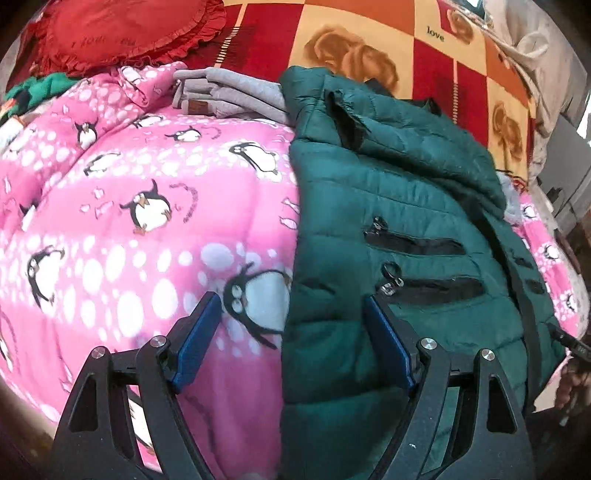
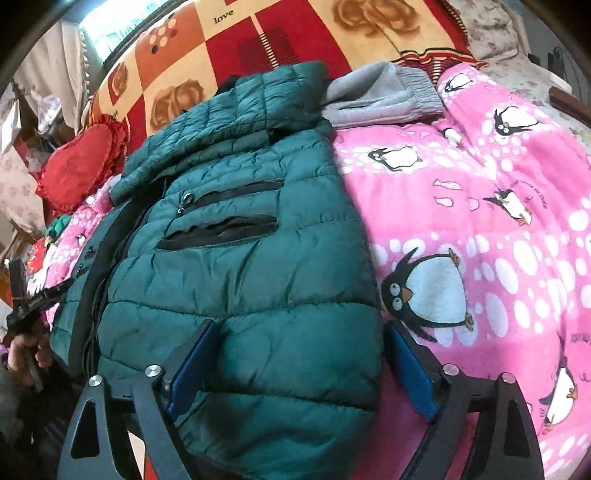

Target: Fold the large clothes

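Observation:
A dark green quilted puffer jacket lies folded lengthwise on a pink penguin-print blanket. Two black zip pockets face up. My left gripper is open, its jaws straddling the jacket's left edge near the hem, over jacket and blanket. The jacket also fills the right wrist view. My right gripper is open, its jaws spanning the jacket's right edge at the hem, holding nothing. The blanket lies to its right.
Folded grey sweat clothes lie beyond the jacket, also in the right wrist view. A red frilled heart cushion and a red-orange checked blanket lie at the back. The cushion sits left in the right view.

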